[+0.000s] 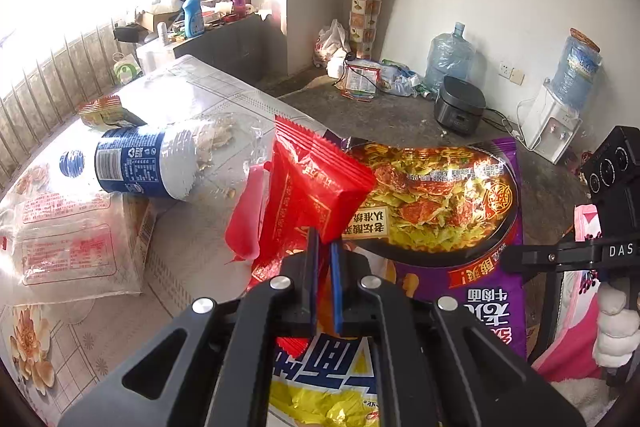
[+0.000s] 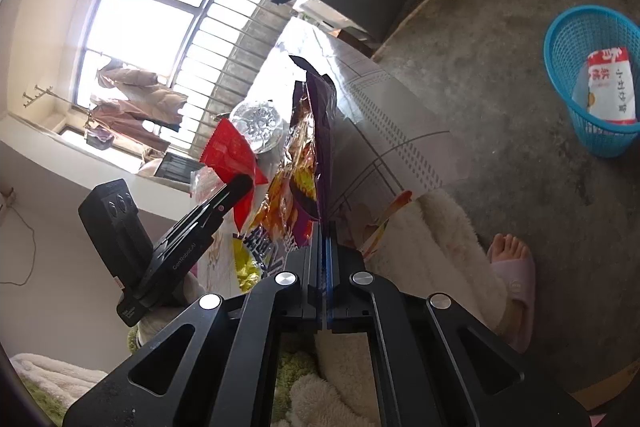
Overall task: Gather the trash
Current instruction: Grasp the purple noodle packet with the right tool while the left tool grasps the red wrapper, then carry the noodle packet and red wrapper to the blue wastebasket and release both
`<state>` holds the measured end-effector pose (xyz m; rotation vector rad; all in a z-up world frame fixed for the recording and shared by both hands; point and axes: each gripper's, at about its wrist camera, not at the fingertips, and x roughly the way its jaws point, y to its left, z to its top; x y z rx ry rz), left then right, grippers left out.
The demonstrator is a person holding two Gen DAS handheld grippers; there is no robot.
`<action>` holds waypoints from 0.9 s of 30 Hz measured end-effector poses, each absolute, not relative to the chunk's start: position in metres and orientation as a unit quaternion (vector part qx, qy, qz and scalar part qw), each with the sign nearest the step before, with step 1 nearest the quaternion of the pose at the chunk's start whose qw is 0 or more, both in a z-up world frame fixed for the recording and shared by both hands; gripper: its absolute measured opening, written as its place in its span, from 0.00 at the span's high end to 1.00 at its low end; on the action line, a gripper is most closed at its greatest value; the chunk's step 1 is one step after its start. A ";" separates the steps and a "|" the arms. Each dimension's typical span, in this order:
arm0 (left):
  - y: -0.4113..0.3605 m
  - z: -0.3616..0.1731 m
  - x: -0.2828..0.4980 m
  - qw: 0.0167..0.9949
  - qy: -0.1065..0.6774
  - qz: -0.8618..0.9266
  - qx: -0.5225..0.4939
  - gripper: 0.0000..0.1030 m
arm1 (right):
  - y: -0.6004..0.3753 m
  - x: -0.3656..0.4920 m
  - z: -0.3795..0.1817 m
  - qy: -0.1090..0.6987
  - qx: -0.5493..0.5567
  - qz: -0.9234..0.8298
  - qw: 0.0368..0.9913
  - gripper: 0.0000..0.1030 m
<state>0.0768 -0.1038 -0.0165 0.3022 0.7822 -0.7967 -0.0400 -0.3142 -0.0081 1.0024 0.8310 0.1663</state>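
Observation:
A red snack wrapper (image 1: 320, 187) hangs lifted above the table, and my left gripper (image 1: 324, 241) is shut on its lower corner between blue pads. Right behind it stands a big purple noodle bag (image 1: 440, 211), raised on edge. My right gripper (image 2: 325, 227) is shut on the purple noodle bag (image 2: 320, 131) at its rim. In the right wrist view the left gripper (image 2: 242, 182) appears at the left with the red snack wrapper (image 2: 228, 151) in it. The right gripper (image 1: 508, 259) reaches in from the right edge of the left wrist view.
A blue-labelled plastic bottle (image 1: 136, 163) lies on the floral-clothed table (image 1: 180, 267), with a clear plastic bag (image 1: 68, 247) and small packets (image 1: 104, 111) nearby. A blue mesh basket (image 2: 560, 75) holding a white packet stands on the concrete floor. A slippered foot (image 2: 512, 267) is close.

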 end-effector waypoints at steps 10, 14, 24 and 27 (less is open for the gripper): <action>-0.135 0.053 0.065 0.833 0.312 -0.443 0.111 0.96 | -0.359 -0.065 0.016 0.324 0.477 0.036 0.816 1.00; -0.178 0.077 0.069 0.815 0.298 -0.487 0.102 0.96 | -0.387 -0.073 0.023 0.297 0.481 0.009 0.825 1.00; -0.335 0.059 0.094 0.707 0.380 -0.589 0.092 0.96 | -0.468 -0.077 0.016 0.255 0.475 -0.094 0.837 1.00; -0.385 0.025 0.102 0.683 0.425 -0.585 0.109 0.95 | -0.490 -0.072 -0.007 0.261 0.482 -0.126 0.827 1.00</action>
